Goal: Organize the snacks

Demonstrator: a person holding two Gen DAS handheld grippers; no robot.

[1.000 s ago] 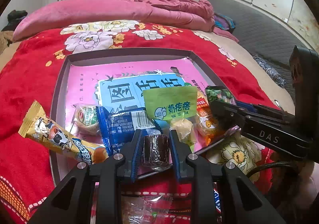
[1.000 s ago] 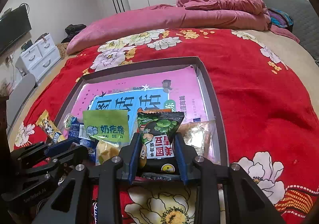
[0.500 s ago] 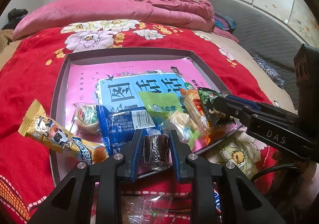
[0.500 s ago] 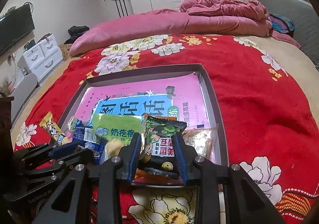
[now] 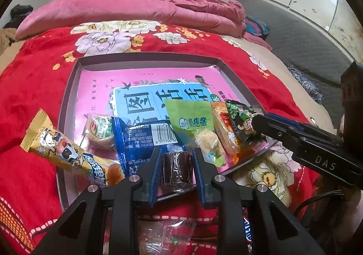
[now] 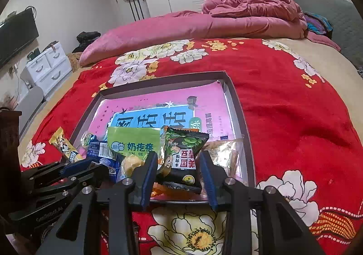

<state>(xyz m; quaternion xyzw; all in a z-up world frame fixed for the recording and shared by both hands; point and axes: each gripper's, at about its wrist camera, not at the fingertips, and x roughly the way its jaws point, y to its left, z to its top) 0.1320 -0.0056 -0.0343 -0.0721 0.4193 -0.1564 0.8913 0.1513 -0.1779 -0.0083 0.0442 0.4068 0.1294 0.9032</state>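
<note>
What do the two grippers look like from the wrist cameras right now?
Both are black, angular plastic with two fingers lined in ribbed blue pads and silver screw heads at the joints. The left gripper has white lettering on its side in the right wrist view. The right gripper reads "DAS" in the left wrist view, with a black cable below it.

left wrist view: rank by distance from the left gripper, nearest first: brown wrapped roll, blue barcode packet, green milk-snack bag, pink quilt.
1. brown wrapped roll: between the left gripper fingers.
2. blue barcode packet: just beyond, slightly left, in the tray.
3. green milk-snack bag: farther in, right of centre.
4. pink quilt: far end of the bed.
</note>
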